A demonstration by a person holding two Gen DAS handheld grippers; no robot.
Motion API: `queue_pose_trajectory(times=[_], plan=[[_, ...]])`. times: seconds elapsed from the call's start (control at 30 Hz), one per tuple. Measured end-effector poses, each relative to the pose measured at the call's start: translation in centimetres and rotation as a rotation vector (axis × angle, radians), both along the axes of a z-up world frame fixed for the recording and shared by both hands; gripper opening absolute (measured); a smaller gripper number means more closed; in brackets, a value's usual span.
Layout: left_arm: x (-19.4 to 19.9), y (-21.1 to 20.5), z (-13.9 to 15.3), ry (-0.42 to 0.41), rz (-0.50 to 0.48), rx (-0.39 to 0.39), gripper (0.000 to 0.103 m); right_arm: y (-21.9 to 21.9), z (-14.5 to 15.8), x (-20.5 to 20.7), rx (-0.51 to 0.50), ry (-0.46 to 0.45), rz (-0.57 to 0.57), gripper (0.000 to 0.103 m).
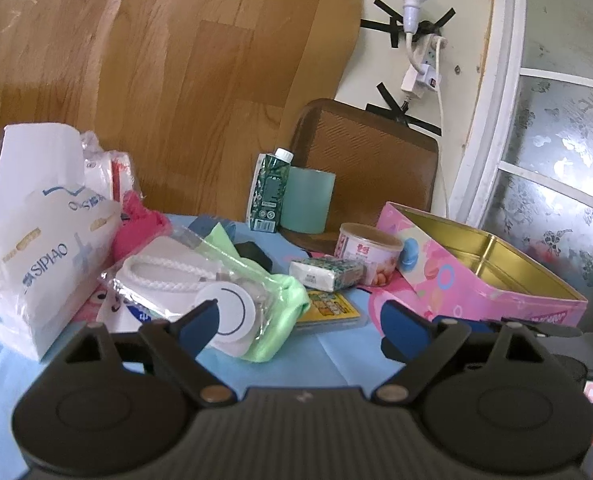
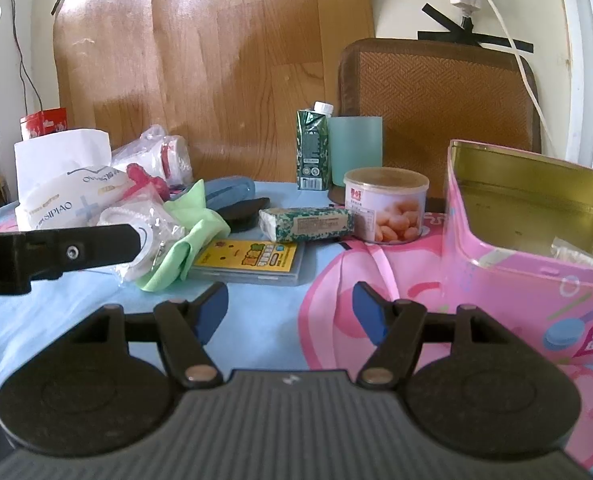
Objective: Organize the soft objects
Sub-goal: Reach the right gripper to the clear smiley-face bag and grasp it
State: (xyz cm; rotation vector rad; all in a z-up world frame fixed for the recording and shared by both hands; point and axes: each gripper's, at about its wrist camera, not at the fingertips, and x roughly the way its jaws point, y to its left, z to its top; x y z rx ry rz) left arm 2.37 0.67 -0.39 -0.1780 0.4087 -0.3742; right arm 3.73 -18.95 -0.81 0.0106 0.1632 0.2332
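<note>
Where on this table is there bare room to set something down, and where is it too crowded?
Free: the blue cloth in front of the right gripper, between the green cloth and the pink tin; the tin's inside looks mostly bare too. Crowded: the left side, around the tissue pack and bagged cable, and the middle by the can.

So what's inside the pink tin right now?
The pink tin shows bare gold walls and something pale in its near right corner. The front wall hides the rest of the floor.
</note>
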Motion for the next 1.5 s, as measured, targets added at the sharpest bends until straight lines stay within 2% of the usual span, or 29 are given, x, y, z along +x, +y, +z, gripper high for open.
queue_pose_trajectory(times=[0.33,0.7,1.23,1.37,1.5], plan=[[0.1,0.6,0.0,0.0,0.029,-0.023,0.091,-0.1,0.0,0.5,0.003,0.028,0.008,0.071],[-0.2,0.7,0.0,-0.022,0.037,-0.028,0.091,0.5,0.4,1.0,-0.017,0.016,0.035,0.071],[-0.1,2.3,0.2,-0.035,0.143,-0.067,0.091,1.8,1.9,3.4,-0.056,0.002,0.091,0.071],[0.1,2.8,0.2,-0.026,0.17,-0.084,0.091,1.9,2.4,4.1,-0.011,0.034,0.145,0.071],[0.4,3.9,0.2,-0.02,0.245,-0.11,0.091,2.6,2.7,4.2,0.035,0.046,0.199,0.07]])
